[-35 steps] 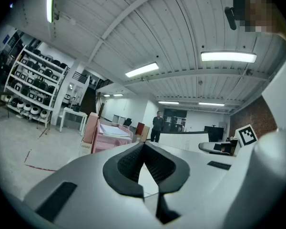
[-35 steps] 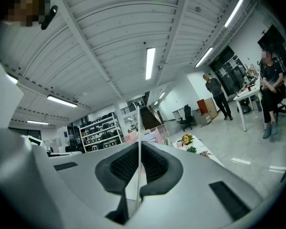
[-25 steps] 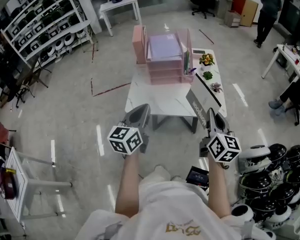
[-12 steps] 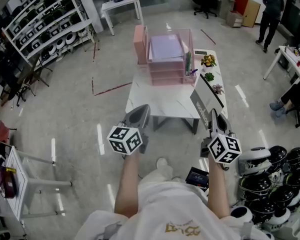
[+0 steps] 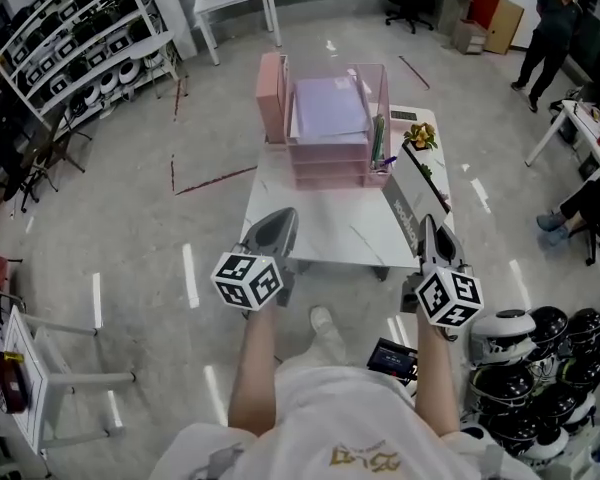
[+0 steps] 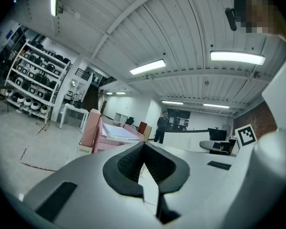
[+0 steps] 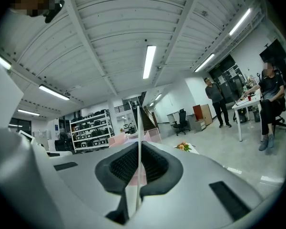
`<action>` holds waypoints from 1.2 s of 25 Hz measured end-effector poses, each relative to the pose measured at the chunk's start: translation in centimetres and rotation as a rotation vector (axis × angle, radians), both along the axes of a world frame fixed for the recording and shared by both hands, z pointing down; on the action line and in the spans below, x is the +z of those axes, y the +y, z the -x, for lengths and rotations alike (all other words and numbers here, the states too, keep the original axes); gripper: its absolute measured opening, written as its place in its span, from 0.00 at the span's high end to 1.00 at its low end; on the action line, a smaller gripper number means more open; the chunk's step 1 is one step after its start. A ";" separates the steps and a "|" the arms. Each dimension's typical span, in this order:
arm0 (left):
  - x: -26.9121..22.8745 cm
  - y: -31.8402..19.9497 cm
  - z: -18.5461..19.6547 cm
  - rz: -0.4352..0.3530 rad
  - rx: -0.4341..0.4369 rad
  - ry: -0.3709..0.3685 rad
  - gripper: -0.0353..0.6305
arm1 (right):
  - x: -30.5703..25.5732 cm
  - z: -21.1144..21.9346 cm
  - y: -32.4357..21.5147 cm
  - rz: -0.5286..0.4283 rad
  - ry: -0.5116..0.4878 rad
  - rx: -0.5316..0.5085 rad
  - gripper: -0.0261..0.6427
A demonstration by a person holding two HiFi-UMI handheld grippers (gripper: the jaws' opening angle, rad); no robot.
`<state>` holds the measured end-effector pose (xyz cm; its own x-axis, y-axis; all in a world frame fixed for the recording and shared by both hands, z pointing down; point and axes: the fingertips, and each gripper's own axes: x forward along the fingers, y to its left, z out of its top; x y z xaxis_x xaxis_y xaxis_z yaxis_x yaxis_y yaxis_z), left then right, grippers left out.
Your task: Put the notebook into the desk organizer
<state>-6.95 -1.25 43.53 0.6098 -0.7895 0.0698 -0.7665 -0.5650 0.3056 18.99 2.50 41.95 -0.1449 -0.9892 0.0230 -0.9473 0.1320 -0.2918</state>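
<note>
The pink desk organizer (image 5: 327, 150) stands at the far end of the white table (image 5: 320, 230), with papers in its top tray. My right gripper (image 5: 426, 226) is shut on the grey notebook (image 5: 404, 198), which sticks out forward and up over the table's right edge. In the right gripper view the notebook (image 7: 139, 128) shows edge-on as a thin line between the pads. My left gripper (image 5: 280, 222) is shut with nothing in it and hovers over the table's near left corner. In the left gripper view the organizer (image 6: 102, 133) lies ahead.
Small potted plants (image 5: 418, 134) sit on the table's right side by the organizer. Helmets (image 5: 540, 360) are piled on the floor at the right, and shelves (image 5: 70, 38) line the far left. A black device (image 5: 392, 356) lies by the person's feet. A person (image 5: 553, 13) stands far right.
The table and organizer have come nearer and shifted slightly left in the head view. Both grippers keep their pose, and the notebook stays in the right one.
</note>
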 end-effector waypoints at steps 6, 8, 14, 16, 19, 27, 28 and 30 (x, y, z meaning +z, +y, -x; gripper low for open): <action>-0.5 -10.1 -1.0 -0.005 0.024 -0.001 0.92 | 0.1 -0.9 -9.6 0.012 0.007 0.027 0.93; -0.9 -12.8 -1.3 -0.010 0.042 -0.007 0.92 | -0.1 -1.1 -12.2 0.014 0.008 0.042 0.93; -1.3 -19.6 -2.2 -0.030 0.091 -0.050 0.92 | 0.2 -1.3 -18.5 0.017 0.007 0.076 0.93; -1.1 -21.2 -2.1 -0.027 0.099 -0.053 0.92 | 0.3 -1.1 -20.1 0.020 0.008 0.084 0.93; -0.8 -22.9 -1.8 -0.024 0.105 -0.054 0.92 | 0.3 -0.8 -22.0 0.017 0.010 0.092 0.93; -0.4 -25.0 -1.7 -0.020 0.116 -0.043 0.92 | 0.1 -0.2 -24.4 0.016 0.020 0.096 0.93; -0.5 -25.1 -1.8 -0.019 0.117 -0.042 0.92 | -0.2 -0.1 -24.7 0.012 0.020 0.095 0.93; -0.4 -25.2 -1.8 -0.015 0.118 -0.042 0.92 | -0.6 0.0 -24.9 0.006 0.022 0.094 0.93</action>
<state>-5.10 -26.44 43.12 0.6955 -0.7134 0.0858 -0.7061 -0.6566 0.2650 18.99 -22.42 41.39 -0.0511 -0.9982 0.0307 -0.9617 0.0409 -0.2711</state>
